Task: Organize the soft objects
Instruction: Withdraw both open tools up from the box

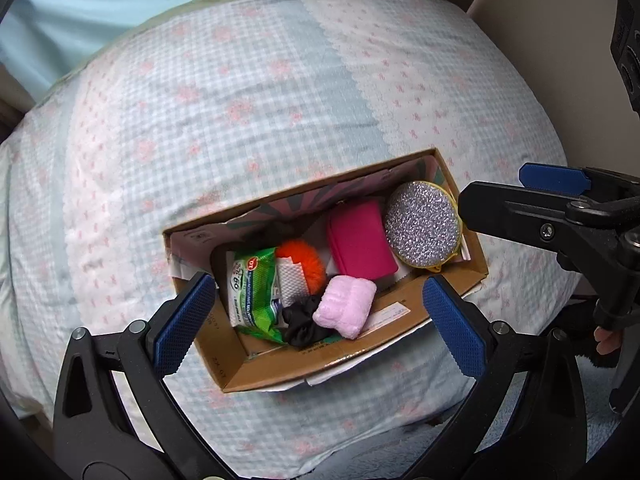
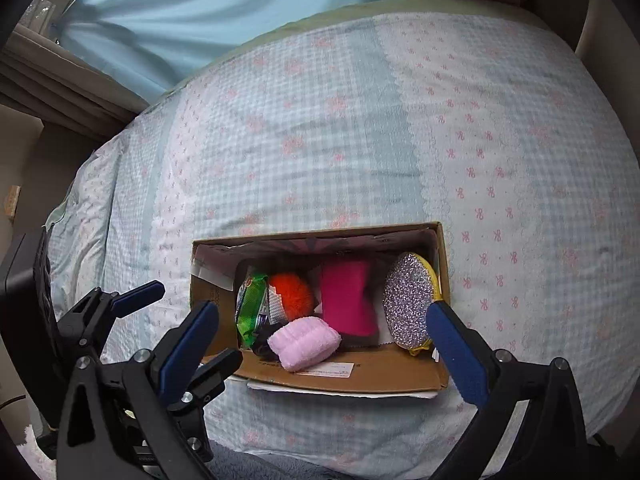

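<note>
An open cardboard box (image 1: 404, 300) (image 2: 400, 378) lies on the bed. Inside it are a green wipes pack (image 1: 252, 284) (image 2: 250, 308), an orange pompom (image 1: 300, 258) (image 2: 290, 294), a magenta pouch (image 1: 360, 240) (image 2: 346, 300), a round silver glitter purse (image 1: 422, 224) (image 2: 408, 308), a pink fluffy roll (image 1: 346, 306) (image 2: 304, 342) and a black scrunchie (image 1: 302, 322). My left gripper (image 1: 318, 324) hangs open above the box's near side, holding nothing. My right gripper (image 2: 322, 348) (image 1: 494, 186) is also open and empty, above the box's right end.
The bed cover (image 1: 240, 100) (image 2: 320, 140), checked pale blue with pink bows, spreads around the box. A light blue curtain (image 2: 200, 8) hangs behind the bed. A beige wall (image 1: 560, 60) stands at the right. The left gripper's fingers (image 2: 138, 294) reach in at the right wrist view's lower left.
</note>
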